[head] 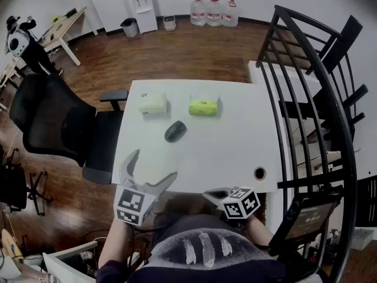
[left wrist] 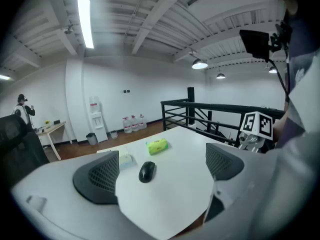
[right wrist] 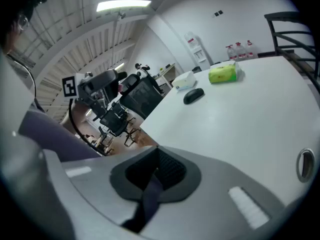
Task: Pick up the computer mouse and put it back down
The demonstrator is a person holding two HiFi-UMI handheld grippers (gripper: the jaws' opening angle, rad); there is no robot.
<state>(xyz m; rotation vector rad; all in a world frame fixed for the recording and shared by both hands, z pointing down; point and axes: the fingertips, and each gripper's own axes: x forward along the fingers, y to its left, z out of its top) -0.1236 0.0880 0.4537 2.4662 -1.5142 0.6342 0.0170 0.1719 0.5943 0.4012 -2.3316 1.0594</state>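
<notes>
A black computer mouse (head: 175,131) lies on the white table (head: 230,152), out in the middle and in front of two tissue packs. My left gripper (head: 154,164) hovers over the near left edge, jaws wide open and empty. In the left gripper view the mouse (left wrist: 147,171) shows far ahead between the open pads (left wrist: 100,176). My right gripper (head: 213,194) sits at the near edge, jaws shut with nothing held. The right gripper view shows its pads (right wrist: 170,170) pressed together and the mouse (right wrist: 193,95) well ahead.
A pale tissue pack (head: 153,104) and a green one (head: 204,106) lie behind the mouse. A cable hole (head: 259,173) sits near the table's front right corner. A black office chair (head: 59,125) stands left of the table, and a black railing (head: 306,87) runs along the right.
</notes>
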